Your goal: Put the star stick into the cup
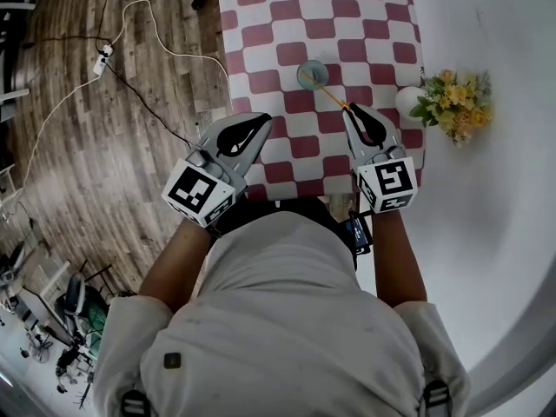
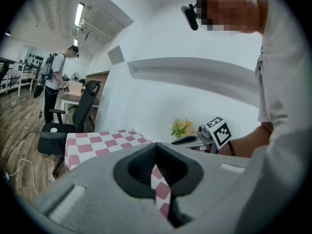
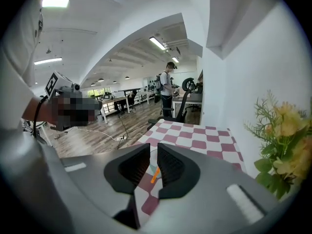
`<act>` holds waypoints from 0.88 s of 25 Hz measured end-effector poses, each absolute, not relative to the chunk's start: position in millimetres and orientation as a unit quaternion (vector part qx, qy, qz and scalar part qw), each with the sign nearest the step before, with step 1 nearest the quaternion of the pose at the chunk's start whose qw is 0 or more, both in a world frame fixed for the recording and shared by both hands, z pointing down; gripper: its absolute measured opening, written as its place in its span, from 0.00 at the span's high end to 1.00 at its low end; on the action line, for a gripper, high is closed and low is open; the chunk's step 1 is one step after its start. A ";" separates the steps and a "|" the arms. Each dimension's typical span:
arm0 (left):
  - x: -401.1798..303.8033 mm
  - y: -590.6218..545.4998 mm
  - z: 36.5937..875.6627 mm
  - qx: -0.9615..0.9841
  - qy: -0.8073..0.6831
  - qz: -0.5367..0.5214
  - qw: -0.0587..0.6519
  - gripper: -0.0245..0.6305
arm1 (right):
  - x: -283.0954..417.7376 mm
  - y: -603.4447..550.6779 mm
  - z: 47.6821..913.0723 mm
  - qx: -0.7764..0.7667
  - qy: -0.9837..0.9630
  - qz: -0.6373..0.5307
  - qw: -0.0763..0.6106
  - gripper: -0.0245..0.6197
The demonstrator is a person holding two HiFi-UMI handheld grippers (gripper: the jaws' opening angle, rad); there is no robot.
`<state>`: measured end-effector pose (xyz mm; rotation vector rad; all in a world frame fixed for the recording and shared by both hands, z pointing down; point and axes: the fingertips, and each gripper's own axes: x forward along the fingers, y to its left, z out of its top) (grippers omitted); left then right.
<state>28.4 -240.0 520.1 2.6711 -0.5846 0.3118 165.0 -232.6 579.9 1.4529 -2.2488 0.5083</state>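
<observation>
On the red-and-white checked table (image 1: 287, 24) stands a pale bluish cup (image 1: 312, 75). An orange stick (image 1: 333, 95) leans out of the cup toward me, its near end just ahead of my right gripper (image 1: 347, 109). That gripper's jaws stand a narrow gap apart, and through the gap the stick (image 3: 154, 173) shows beyond them, not pinched. The star end is not visible. My left gripper (image 1: 264, 121) hovers over the table's near left part, apart from the cup, its tips (image 2: 156, 147) meeting with nothing between them.
A white vase (image 1: 407, 102) with yellow flowers (image 1: 456, 102) stands at the table's right edge, close to my right gripper. Cables and a power strip (image 1: 103, 56) lie on the wood floor at left. An office chair (image 2: 73, 116) stands beyond the table's far end.
</observation>
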 end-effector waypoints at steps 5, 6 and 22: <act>30.5 -224.1 498.3 0.956 -0.213 0.098 0.175 0.96 | 161.8 -216.9 556.2 0.518 -0.816 0.152 0.207 0.87; 30.5 -221.0 493.9 0.957 -0.213 0.096 0.170 0.96 | 160.7 -213.3 551.5 0.517 -0.818 0.147 0.206 0.87; 35.7 -186.0 395.6 0.965 -0.250 0.037 0.069 0.96 | 151.9 -178.8 451.0 0.512 -0.843 0.044 0.159 0.92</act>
